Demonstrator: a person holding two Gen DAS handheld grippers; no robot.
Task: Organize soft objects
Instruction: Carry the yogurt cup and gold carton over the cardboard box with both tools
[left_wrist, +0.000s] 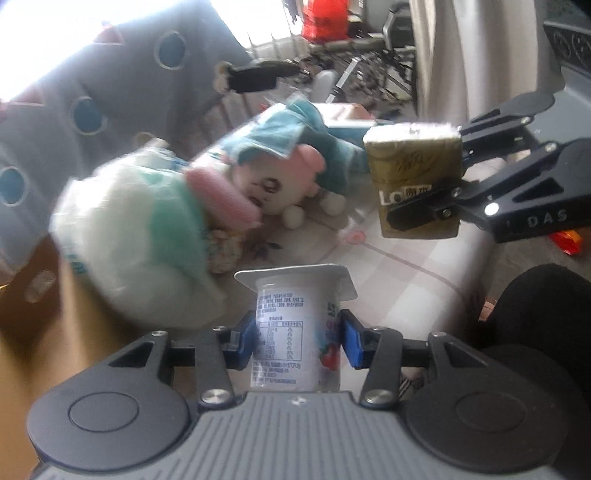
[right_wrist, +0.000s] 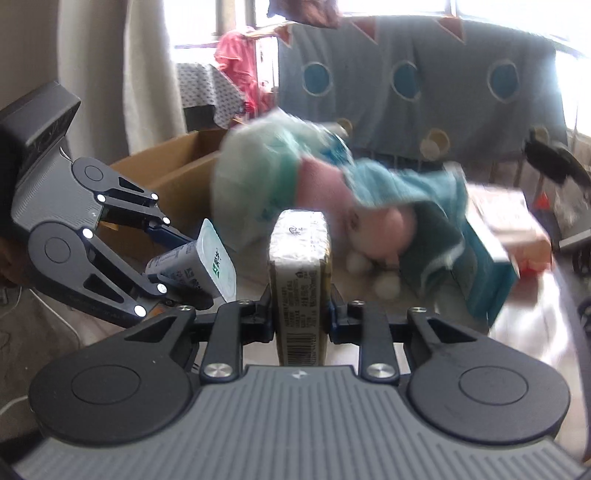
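Looks like the pick-up step: a white plastic yogurt cup with a foil lid (left_wrist: 295, 332) is pinched by the left gripper (left_wrist: 295, 338), and a gold rectangular drink carton (right_wrist: 300, 284) is squeezed by the right gripper (right_wrist: 300, 314), both off the table. Next, probably the open brown cardboard box (right_wrist: 166, 173) gets targeted; the fuzzy pink plush doll (left_wrist: 266, 184) is left lying.
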